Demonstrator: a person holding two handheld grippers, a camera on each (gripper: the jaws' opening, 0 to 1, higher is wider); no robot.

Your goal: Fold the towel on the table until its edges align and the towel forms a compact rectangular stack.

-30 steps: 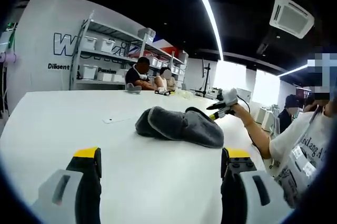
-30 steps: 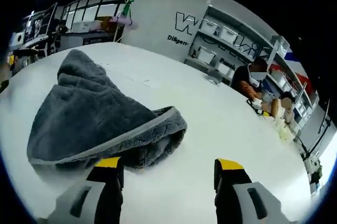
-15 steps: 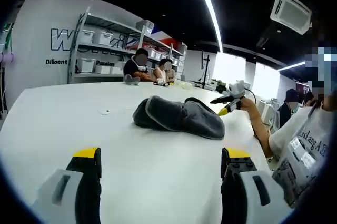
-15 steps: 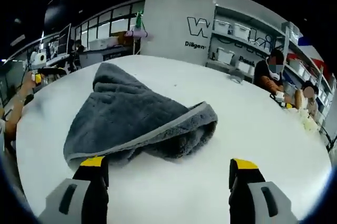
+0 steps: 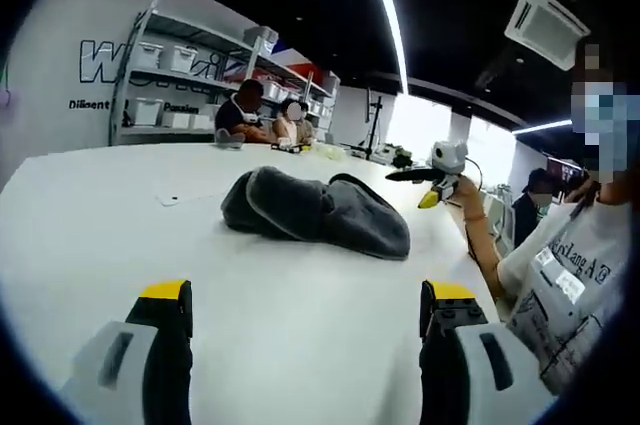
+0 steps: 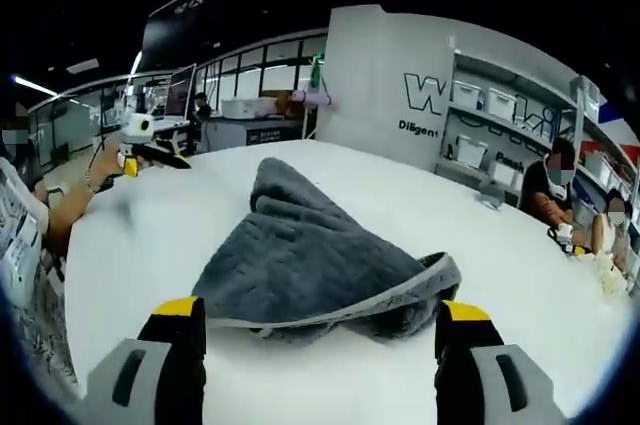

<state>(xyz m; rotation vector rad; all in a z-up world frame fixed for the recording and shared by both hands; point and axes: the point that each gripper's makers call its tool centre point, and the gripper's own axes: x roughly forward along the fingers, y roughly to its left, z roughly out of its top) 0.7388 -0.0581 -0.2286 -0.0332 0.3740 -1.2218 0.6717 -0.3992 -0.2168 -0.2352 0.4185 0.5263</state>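
Lying crumpled near mid-table, one grey towel was untouched; left tool and right tool both had jaws apart, empty, held off the towel w/ nothing gripped. Risk, as I judged it: grabbing a bunched layer instead of a true corner would leave edges misaligned, since corners were buried in folds. Count: 1 towel, 2 tools.

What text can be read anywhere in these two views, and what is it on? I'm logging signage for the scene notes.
"W", the large outlined start of a word cut off by shelving: on the white wall.
"Diligent", small black lettering under it: same wall; the next word is too blurred to read.
"Lang A", partial print: on the person's shirt.
The grey towel and white table: no text.
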